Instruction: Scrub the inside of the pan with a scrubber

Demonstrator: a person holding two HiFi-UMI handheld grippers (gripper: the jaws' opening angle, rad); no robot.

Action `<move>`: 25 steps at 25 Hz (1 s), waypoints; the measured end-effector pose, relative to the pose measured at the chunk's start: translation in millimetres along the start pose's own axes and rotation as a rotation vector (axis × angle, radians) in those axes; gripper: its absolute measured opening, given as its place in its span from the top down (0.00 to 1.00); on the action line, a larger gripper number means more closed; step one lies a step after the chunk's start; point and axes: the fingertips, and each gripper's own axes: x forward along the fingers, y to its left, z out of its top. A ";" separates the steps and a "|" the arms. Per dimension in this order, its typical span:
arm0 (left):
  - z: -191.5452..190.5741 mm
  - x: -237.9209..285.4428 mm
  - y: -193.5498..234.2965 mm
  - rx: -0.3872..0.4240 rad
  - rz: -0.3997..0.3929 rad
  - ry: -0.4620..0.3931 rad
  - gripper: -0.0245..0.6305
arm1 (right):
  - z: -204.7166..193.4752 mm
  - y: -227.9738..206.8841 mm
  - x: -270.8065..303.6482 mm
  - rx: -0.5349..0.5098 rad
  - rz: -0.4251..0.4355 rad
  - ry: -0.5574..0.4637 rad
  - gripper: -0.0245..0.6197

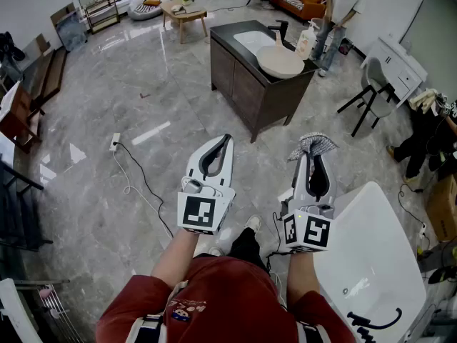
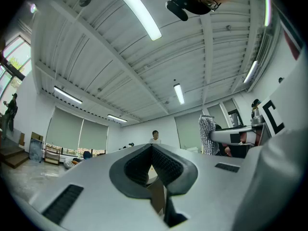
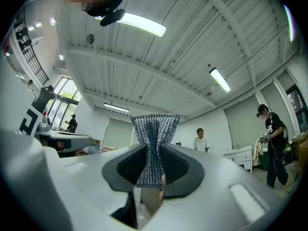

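The person in the red shirt (image 1: pixel 214 309) holds both forearms forward and side by side over the grey floor (image 1: pixel 143 91). Both tools are tilted upward, so each gripper view looks at ceiling lights and the far wall.

Each tool carries a cube with black-and-white square markers; the only other print is a small cartoon figure on the shirt, too small to read.

The left claw (image 1: pixel 226 140) is closed with its dark ribbed pads meeting at the tips and nothing between them, as the left gripper view shows (image 2: pixel 153 147). The right claw (image 1: pixel 313 157) is clamped on a silvery mesh scrubber (image 1: pixel 312 144). In the right gripper view (image 3: pixel 153 148) the scrubber (image 3: pixel 155 129) is pinched at its waist and fans out above the pads.

The pan (image 1: pixel 280 61), pale and round with its handle pointing away, sits on the near end of the dark desk (image 1: pixel 239 77), beside its inset sink and well apart from both claws. A white tub (image 1: pixel 371 256) stands at the person's right.
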 end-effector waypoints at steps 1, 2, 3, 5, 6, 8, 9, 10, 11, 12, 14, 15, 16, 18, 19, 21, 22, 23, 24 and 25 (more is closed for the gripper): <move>0.3 0.3 -0.6 0.001 -0.002 -0.004 0.96 | 0.3 -0.3 -0.6 0.001 -0.003 -0.002 0.80; 0.6 0.7 -1.4 0.001 -0.005 -0.007 0.95 | 0.5 -0.9 -1.0 0.002 -0.005 -0.005 0.80; 0.8 1.6 -2.4 0.001 -0.008 -0.008 0.96 | 0.4 -1.8 -1.1 0.004 -0.007 -0.007 0.80; 1.4 4.8 -4.2 0.005 -0.011 -0.014 0.96 | -0.7 -4.5 -0.5 0.005 -0.012 -0.005 0.80; 1.3 6.5 -5.4 0.008 -0.014 -0.013 0.95 | -1.6 -6.1 -0.1 0.005 -0.015 0.000 0.80; 0.7 9.7 -7.7 0.014 -0.021 -0.009 0.95 | -3.4 -9.1 1.1 0.008 -0.025 0.007 0.80; 0.1 11.1 -8.6 0.014 -0.025 -0.004 0.95 | -4.1 -10.2 2.2 0.009 -0.028 0.009 0.80; -0.8 12.5 -9.4 0.014 -0.028 0.001 0.95 | -4.7 -11.2 3.6 0.012 -0.031 0.011 0.80; -2.3 13.9 -10.0 0.014 -0.030 0.006 0.96 | -5.7 -12.4 5.0 0.016 -0.035 0.014 0.80; -4.5 15.5 -10.2 0.015 -0.031 0.011 0.95 | -8.2 -14.1 6.1 0.021 -0.039 0.019 0.80; -11.2 18.7 -8.7 0.011 -0.027 0.025 0.95 | -17.1 -18.0 7.3 0.029 -0.041 0.029 0.80; -15.4 20.4 -6.7 0.007 -0.022 0.035 0.95 | -21.6 -19.4 8.3 0.031 -0.039 0.035 0.80; -19.9 22.0 -4.2 0.003 -0.016 0.048 0.96 | -25.3 -20.6 9.6 0.033 -0.036 0.042 0.80; -29.6 24.7 1.2 -0.004 -0.007 0.073 0.95 | -31.8 -24.8 12.2 0.032 -0.041 0.056 0.80; -34.4 26.4 3.8 -0.008 -0.004 0.084 0.95 | -35.9 -28.2 13.4 0.032 -0.047 0.063 0.80; -43.5 32.1 8.7 -0.013 0.003 0.097 0.95 | -44.6 -35.9 17.5 0.037 -0.059 0.073 0.80; -47.2 36.9 10.8 -0.013 0.008 0.099 0.95 | -48.8 -40.1 21.0 0.038 -0.062 0.079 0.80; -50.5 43.0 12.4 -0.014 0.013 0.102 0.96 | -52.6 -44.8 25.5 0.037 -0.063 0.085 0.80; -53.3 50.3 13.6 -0.016 0.017 0.109 0.95 | -55.7 -49.8 31.1 0.036 -0.062 0.091 0.80; -55.7 58.5 14.6 -0.020 0.021 0.118 0.96 | -58.5 -55.2 37.4 0.036 -0.060 0.097 0.80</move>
